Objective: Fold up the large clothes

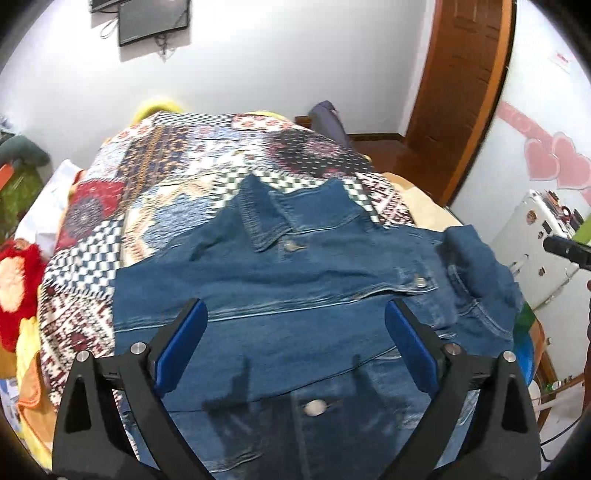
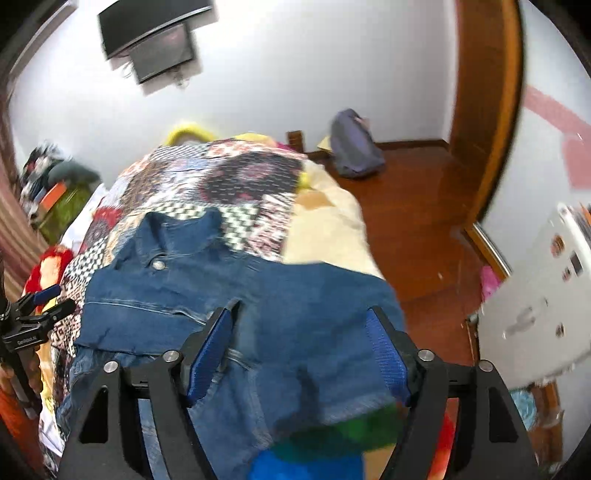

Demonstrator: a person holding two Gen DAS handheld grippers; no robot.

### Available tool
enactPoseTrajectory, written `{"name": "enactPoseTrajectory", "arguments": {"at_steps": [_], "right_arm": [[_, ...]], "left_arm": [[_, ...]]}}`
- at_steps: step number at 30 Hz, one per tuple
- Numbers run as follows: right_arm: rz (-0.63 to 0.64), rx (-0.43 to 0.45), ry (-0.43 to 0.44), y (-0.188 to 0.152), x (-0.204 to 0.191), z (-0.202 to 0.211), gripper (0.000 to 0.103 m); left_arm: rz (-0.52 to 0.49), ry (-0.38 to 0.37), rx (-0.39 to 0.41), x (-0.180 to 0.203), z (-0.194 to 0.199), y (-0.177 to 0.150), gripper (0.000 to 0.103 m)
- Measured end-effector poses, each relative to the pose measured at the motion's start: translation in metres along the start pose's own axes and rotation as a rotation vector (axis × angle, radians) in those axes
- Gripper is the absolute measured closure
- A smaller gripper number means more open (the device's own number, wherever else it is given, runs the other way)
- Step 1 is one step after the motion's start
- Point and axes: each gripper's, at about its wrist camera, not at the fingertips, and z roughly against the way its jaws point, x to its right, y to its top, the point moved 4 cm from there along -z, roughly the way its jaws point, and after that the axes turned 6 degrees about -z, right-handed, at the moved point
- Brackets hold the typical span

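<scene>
Item: blue denim jacket (image 1: pixel 303 280), collar away, lay on patchwork bedspread (image 1: pixel 177 177). Left gripper (image 1: pixel 295 321) and right gripper (image 2: pixel 301 325) hovered above, jaws spread, empty. Left gripper's white side lettering in the right wrist view was unreadable.

We lose the jacket's (image 1: pixel 295 295) near hem under the left fingers (image 1: pixel 181 343); its right side (image 2: pixel 332 295) blurs, and the screen (image 1: pixel 151 20) is cut off.
</scene>
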Motion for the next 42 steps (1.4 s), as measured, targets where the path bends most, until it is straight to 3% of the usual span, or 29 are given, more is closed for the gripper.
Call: {"name": "enactPoseTrajectory", "arguments": {"at_steps": [6,12,17,25,30,32,34,42], "right_arm": [[-0.176,-0.095,-0.001,-0.025,0.065,-0.015,0.027],[-0.445,-0.226,0.127,-0.055,0.115,-0.056,0.027],[-0.585,-0.294,0.205,-0.068,0.134,-0.088,0.027],[-0.677,-0.262,0.212,-0.055,0.134,-0.125,0.028],[-0.676,-0.218,0.174,-0.039,0.128,-0.141,0.053],[-0.637,-0.179,0.149,-0.031,0.122,-0.135,0.067],[-0.592,-0.146,0.128,-0.025,0.117,-0.126,0.074],[-0.419,0.04,0.15,0.015,0.069,-0.059,0.081]], "left_arm": [[-0.011,-0.077,-0.078,0.032,-0.044,0.0,0.006],[-0.003,-0.128,-0.238,0.047,-0.1,-0.017,0.006],[-0.011,-0.144,-0.291,0.055,-0.12,-0.03,0.006],[-0.013,-0.142,-0.3,0.058,-0.125,-0.031,0.006],[-0.004,-0.142,-0.287,0.056,-0.119,-0.03,0.006],[0.001,-0.141,-0.276,0.053,-0.114,-0.029,0.006],[0.006,-0.141,-0.264,0.05,-0.107,-0.028,0.006],[0.034,-0.124,-0.19,0.03,-0.073,-0.023,0.006]]}}
